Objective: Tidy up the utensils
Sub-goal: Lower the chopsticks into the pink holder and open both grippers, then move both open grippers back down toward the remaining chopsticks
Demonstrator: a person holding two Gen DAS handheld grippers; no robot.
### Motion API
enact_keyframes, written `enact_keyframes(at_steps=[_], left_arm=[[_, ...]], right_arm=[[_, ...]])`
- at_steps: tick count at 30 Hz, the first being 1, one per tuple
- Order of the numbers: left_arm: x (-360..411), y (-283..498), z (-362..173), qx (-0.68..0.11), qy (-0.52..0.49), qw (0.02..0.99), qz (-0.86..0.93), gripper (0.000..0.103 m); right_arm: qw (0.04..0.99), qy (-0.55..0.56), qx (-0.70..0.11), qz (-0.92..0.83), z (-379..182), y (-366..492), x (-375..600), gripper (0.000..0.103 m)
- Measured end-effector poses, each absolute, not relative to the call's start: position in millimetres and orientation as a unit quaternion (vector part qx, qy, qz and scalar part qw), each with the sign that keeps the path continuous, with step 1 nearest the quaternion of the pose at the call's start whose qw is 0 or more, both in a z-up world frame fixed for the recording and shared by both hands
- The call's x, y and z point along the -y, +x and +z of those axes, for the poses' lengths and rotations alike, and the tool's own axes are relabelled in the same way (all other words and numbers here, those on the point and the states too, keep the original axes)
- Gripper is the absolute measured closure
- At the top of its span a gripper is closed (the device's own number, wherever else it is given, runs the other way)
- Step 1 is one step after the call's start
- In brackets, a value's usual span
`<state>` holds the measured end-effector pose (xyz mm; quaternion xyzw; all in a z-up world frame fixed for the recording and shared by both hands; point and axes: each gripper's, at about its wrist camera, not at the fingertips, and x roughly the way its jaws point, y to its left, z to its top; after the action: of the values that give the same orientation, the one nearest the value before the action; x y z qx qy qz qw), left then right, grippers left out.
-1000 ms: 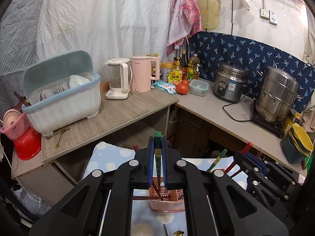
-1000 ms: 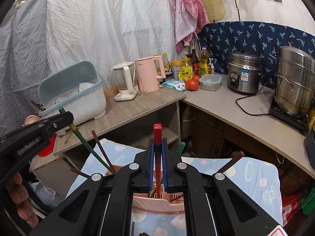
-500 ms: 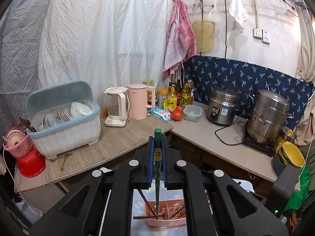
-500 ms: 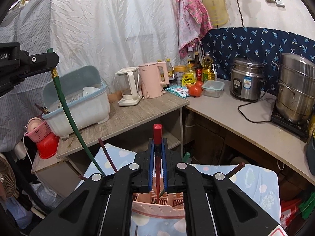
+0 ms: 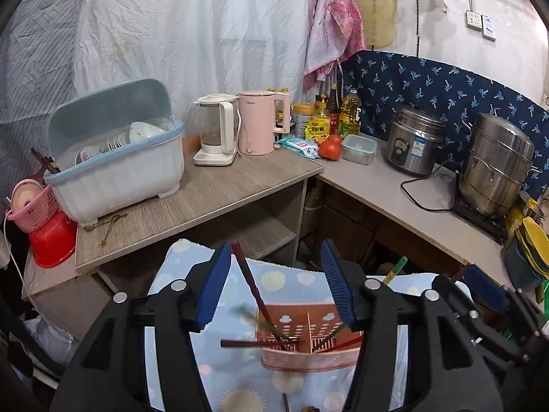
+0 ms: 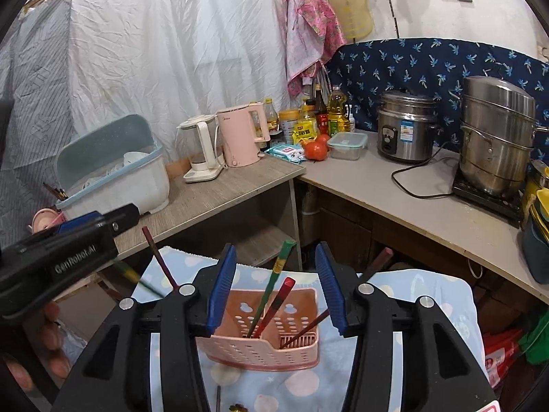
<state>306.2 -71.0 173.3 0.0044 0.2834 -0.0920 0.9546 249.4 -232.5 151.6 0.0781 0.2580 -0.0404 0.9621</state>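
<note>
Right wrist view: pink slotted holder (image 6: 260,346) w/ a divider sits on a dotted blue cloth (image 6: 422,295), just ahead of and between the fingers of the right gripper (image 6: 276,285), spread wide, empty. Three chopsticks stand tilted in it: 1 green (image 6: 274,285), 1 red (image 6: 278,304), 1 dark brown (image 6: 305,329). Left wrist view: left gripper (image 5: 279,285) also spread wide, empty, over the holder (image 5: 308,353); a blurred green stick (image 5: 254,319) shows between its fingers.

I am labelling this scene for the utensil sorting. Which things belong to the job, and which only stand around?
Belongs to the job:
pink utensil basket
green chopstick
red chopstick
left gripper
right gripper

Only standing around:
pink kettle
rice cooker
dish rack
tomato
</note>
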Motion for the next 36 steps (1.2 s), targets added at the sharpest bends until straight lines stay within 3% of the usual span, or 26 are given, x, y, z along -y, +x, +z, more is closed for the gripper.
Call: enact_keyframes(at_steps=[36], left_arm=[[47.1,174.6,120.2,-0.334,0.027,0.937,-0.098,0.051]], right_arm=[[0.957,0.063,-0.282,-0.022,121.8,107.7,207.8,0.052]])
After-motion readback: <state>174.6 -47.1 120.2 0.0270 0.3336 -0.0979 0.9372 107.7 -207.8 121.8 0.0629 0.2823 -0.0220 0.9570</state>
